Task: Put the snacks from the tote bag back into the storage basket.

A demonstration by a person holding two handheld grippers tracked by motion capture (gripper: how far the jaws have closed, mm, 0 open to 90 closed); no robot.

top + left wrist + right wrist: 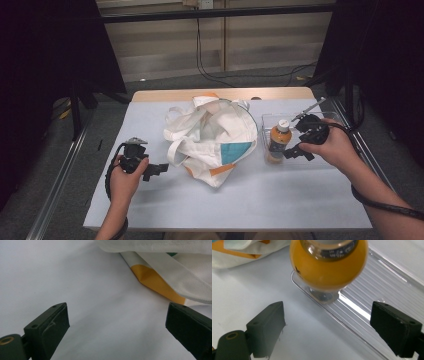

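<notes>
**Two claws spread wide, bottle sitting in its tray**

Two claws are out over the pale grey-white surface (150, 200), one in each of the person's hands, and neither is pinching anything.

The right claw (296, 150) is close beside the small clear plastic bottle of orange drink with a white cap (278, 142). In the right gripper view its jaws stand well apart with the bottle (328, 265) straight ahead between them, a bit beyond the tips, not touching. The bottle stands upright at the near-left corner of a clear ribbed plastic tray (320, 120), and you can see the tray's ridges (367, 297) running off to the right behind it.

The left claw (159, 170) is on the other side, just beside the crumpled white cloth tote bag with orange and teal patches (212, 137). That bag lies in a heap in the middle of the surface, its straps loose around the left edge. The left gripper view shows the jaws wide open over bare surface (87, 290), with an orange corner of the bag (155, 282) just past the right jaw, near it but apart.

Bag sits between the two claws, bottle and tray just to its right.
</notes>
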